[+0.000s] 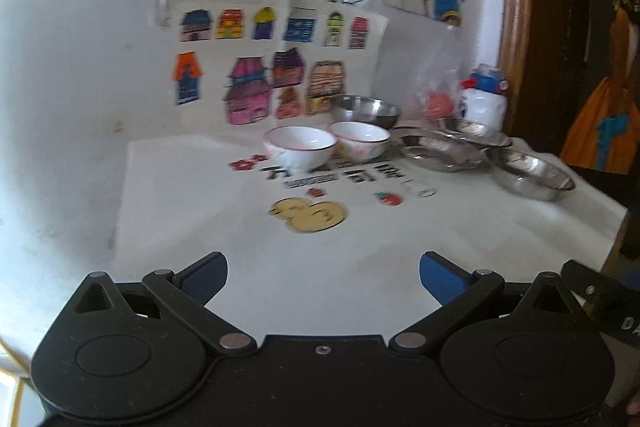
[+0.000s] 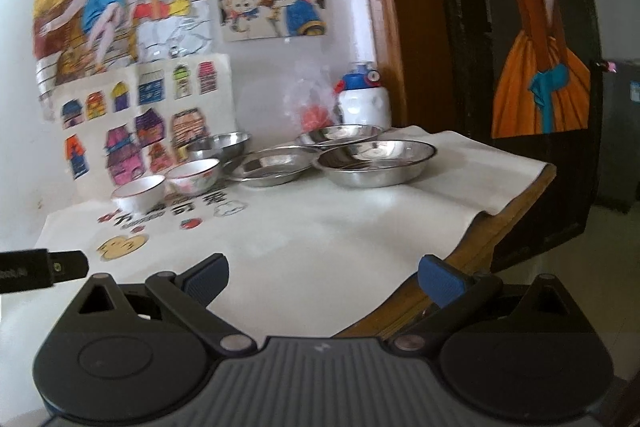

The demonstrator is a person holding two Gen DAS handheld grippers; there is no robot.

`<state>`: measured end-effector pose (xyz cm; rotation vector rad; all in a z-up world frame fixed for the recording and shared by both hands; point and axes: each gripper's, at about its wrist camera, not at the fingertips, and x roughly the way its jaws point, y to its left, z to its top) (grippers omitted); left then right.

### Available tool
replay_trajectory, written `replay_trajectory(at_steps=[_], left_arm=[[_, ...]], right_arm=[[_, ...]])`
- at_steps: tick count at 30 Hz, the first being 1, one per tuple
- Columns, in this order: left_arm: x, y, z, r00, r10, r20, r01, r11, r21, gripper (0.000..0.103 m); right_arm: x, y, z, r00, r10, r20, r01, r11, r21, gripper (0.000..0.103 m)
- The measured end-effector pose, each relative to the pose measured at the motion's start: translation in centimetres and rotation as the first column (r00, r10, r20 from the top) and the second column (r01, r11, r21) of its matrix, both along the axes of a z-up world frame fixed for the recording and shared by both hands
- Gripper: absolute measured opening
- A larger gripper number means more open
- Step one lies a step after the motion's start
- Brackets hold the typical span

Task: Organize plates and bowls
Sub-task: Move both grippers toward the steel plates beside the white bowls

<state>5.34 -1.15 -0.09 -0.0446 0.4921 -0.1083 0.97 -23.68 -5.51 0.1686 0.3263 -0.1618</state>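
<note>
Two white ceramic bowls (image 1: 326, 143) and four shallow steel dishes (image 2: 378, 157) sit at my twelve o'clock on the white-clothed table (image 1: 240, 247); my left gripper (image 1: 323, 273) and right gripper (image 2: 323, 273) hover spread, empty.

My left black two-finger gripper with blue ribbed pads (image 1: 323, 277) is spread wide, its jaws far apart with nothing between them. My right black and grey two-finger gripper with blue ribbed pads (image 2: 323, 277) is spread just as wide and holds nothing either. Both point forward and a little downward, side by side. In the right wrist view the edge of my left gripper juts in just to the left of the right gripper's left finger.
</note>
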Motion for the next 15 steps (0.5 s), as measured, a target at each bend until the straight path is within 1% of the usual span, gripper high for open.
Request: replay_trajectory(at_steps=[2, 6, 9, 15], left_arm=[[1.0, -0.7, 0.3, 0.999, -0.039, -0.013, 0.039, 0.999, -0.011, 0.102], [3.0, -2.8, 1.0, 0.994, -0.112, -0.014, 0.112, 0.994, -0.021, 0.102], [4.5, -4.6, 1.6, 0.986, -0.163, -0.022, 0.163, 0.986, -0.026, 0.102], [7.7, -8.6, 2.4, 0.965, -0.255, -0.057, 0.252, 0.966, -0.06, 0.102]], right_arm=[[0.6, -1.0, -0.3, 1.0, -0.027, 0.003, 0.027, 0.999, 0.021, 0.103], [1.9, -3.5, -0.5, 0.997, -0.073, 0.0, 0.073, 0.996, 0.058, 0.103], [2.7, -5.3, -0.4, 0.995, -0.103, 0.007, 0.102, 0.993, 0.052, 0.103], [4.3, -8.5, 0.2, 0.991, -0.133, 0.032, 0.133, 0.991, 0.025, 0.103]])
